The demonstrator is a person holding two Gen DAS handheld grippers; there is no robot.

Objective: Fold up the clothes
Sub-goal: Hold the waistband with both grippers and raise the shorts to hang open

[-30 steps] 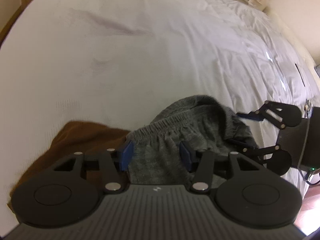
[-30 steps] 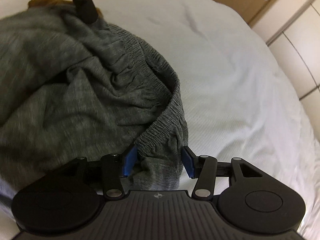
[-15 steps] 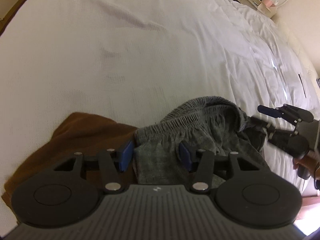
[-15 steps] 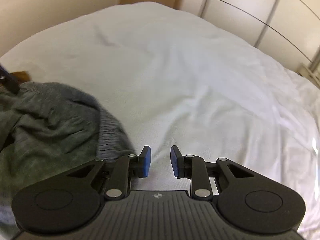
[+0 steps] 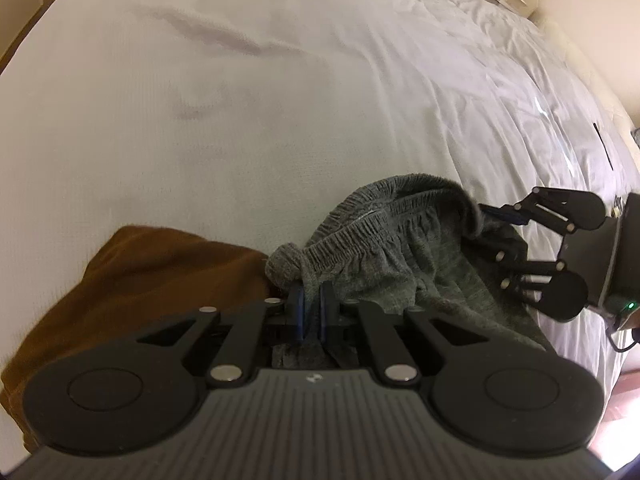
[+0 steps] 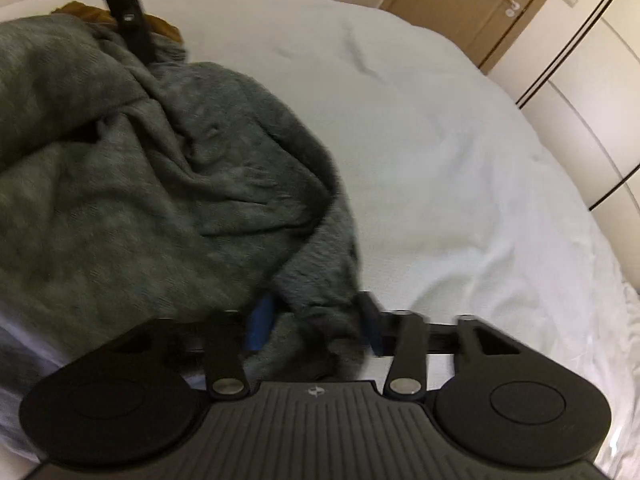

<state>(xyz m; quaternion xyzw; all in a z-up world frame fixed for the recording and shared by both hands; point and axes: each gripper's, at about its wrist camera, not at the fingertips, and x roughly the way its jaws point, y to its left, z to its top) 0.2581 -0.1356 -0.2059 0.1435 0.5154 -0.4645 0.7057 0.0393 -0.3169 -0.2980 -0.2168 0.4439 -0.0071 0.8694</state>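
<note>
Two grips share one crumpled grey knit pair of shorts with an elastic waistband (image 5: 404, 248), which lies bunched on the white bedspread (image 5: 280, 100) just beside a brown folded garment (image 5: 132, 276). The left gripper (image 5: 311, 312) is clenched on a thin pinch of grey fabric at one end of the waistband. The right gripper (image 6: 316, 324) has a thick wad of the other end between its blue pads (image 6: 262, 324), jaws partly apart; motion blur hides whether they press on it. If that hold is loose, a lift would probably drop one side and twist the shorts. The left pinch looks shallow, so pulling the hands apart could tear it free. The brown garment may also get dragged along.
</note>
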